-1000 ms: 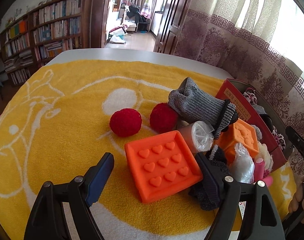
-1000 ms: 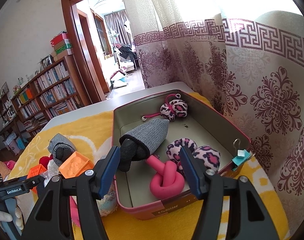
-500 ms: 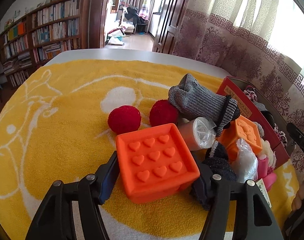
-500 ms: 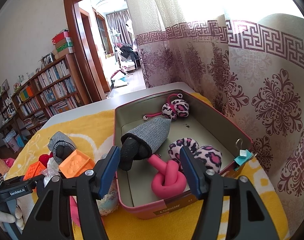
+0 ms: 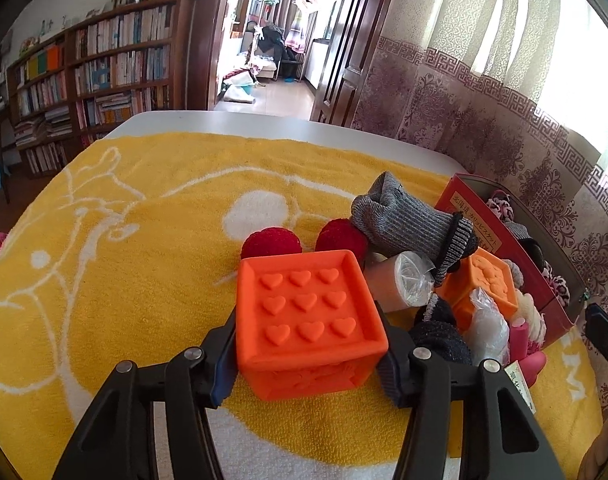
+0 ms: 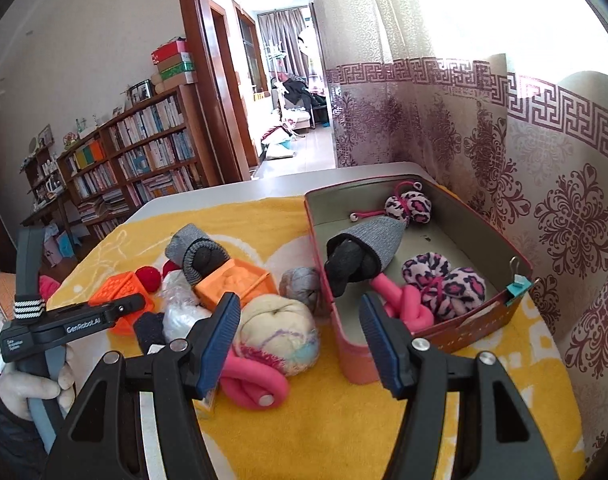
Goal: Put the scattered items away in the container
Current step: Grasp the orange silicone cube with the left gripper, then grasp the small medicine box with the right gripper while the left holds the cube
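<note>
A: Between the left gripper's [image 5: 307,354] blue ribbed pads sits the soft orange rubber cube with nine raised hearts [image 5: 309,316]; the jaws have just been closing and now pinch its two sides. It rests low over the yellow terry towel with white line drawing [image 5: 124,264].

B: And the other one?

A: The right gripper [image 6: 300,340] stands half spread, nothing between its pads, above the towel near the red tin box's [image 6: 355,364] front corner.

B: What lies beyond the cube?

A: Two fuzzy dark-red pompom balls [image 5: 270,242], then a rolled grey knit sock [image 5: 407,226] lying with its long axis across, its dark cuff end towards the tin. A second orange embossed cube [image 5: 487,284] and crinkled clear plastic [image 5: 485,322] crowd just beside it.

B: Inside the tin?

A: Another grey sock roll [image 6: 367,246], dark end pointing at the near-left wall, a knotted pink foam tube [image 6: 403,304], and plush pink leopard-print bundles [image 6: 443,284]. Outside, a cream yarn-like ball [image 6: 280,330] rests on another pink tube [image 6: 252,386].
</note>
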A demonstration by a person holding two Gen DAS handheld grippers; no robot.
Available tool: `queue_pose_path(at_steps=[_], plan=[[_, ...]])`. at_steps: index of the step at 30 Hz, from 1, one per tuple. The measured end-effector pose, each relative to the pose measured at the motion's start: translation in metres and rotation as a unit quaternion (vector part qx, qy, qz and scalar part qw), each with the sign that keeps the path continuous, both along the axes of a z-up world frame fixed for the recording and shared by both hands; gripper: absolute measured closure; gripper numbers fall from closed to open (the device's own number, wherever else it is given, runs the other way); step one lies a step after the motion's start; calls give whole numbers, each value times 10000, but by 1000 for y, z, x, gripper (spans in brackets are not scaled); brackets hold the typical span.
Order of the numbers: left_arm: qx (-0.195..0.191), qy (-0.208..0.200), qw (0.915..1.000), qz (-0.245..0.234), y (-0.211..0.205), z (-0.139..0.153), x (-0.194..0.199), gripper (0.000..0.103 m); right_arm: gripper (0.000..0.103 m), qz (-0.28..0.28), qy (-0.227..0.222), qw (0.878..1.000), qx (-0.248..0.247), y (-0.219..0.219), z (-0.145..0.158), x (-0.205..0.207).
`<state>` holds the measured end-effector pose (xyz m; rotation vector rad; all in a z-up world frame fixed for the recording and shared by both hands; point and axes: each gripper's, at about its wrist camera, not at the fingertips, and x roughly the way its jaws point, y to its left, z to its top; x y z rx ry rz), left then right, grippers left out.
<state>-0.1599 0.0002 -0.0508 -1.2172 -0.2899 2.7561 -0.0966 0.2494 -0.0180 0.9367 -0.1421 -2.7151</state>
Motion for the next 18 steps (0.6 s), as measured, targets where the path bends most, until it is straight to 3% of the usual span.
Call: queue_pose_path(at_steps=[5, 18], plan=[[21, 185, 9998, 48, -3, 9, 5, 44, 37, 635, -507, 9967, -89, -39, -21, 8], [136, 325, 9994, 4, -6, 18, 12, 44, 37, 879, -848, 9925, 49, -75, -36, -2]])
